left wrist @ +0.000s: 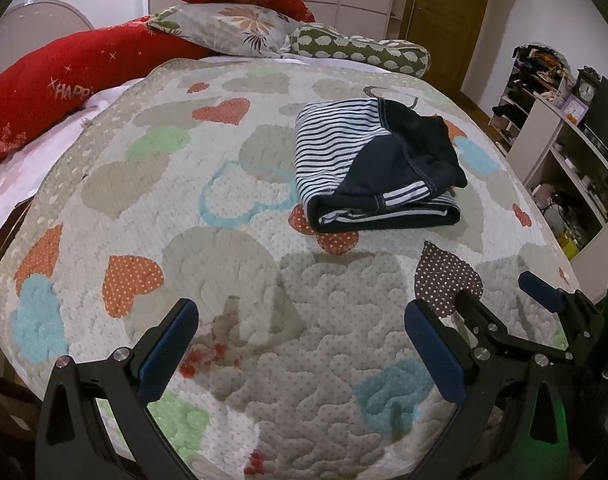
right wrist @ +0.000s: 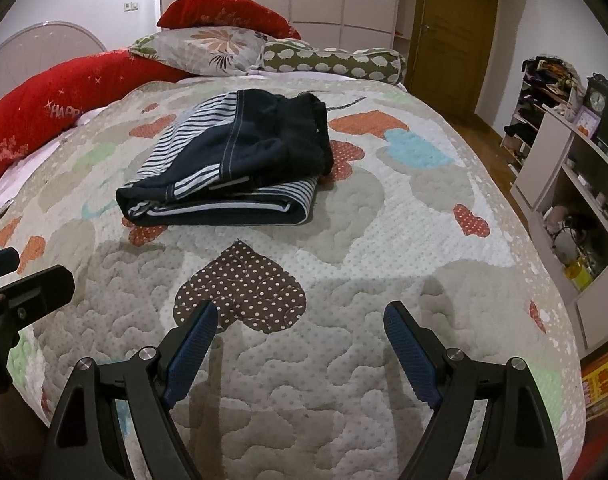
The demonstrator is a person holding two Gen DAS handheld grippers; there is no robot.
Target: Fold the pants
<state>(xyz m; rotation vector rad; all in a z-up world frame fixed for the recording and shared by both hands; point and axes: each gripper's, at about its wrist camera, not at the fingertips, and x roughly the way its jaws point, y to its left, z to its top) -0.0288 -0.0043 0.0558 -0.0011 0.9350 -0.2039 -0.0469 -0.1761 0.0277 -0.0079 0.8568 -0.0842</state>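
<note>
Right now I have both tools hovering over the near end of the bed, and neither is touching the pants. My left tool (left wrist: 299, 344) has its blue-padded fingers spread wide with nothing between them but the quilt (left wrist: 231, 264). My right tool (right wrist: 299, 340) is likewise spread apart and empty, with a brown polka-dot heart patch (right wrist: 247, 292) on the quilt just ahead of its left fingertip.

From the left wrist view I can also see the right tool (left wrist: 500, 300) off to the right side, fingers parted, low over the same brown heart. From the right wrist view, part of the left tool's black frame shows at the left edge.

The pants (right wrist: 231, 164) lie folded into a compact bundle on the quilt, further up the bed than both tools and well apart from them. They are dark navy with blue-and-white striped panels, the folded edge facing me and the dark waistband part bunched on top toward the right. In the left view the pants (left wrist: 376, 164) sit ahead and to the right of centre.

Beyond them, at the head of the bed, I see a long red pillow (left wrist: 51, 96), a floral pillow (right wrist: 207, 50) and an olive patterned bolster (right wrist: 336, 62).
</note>
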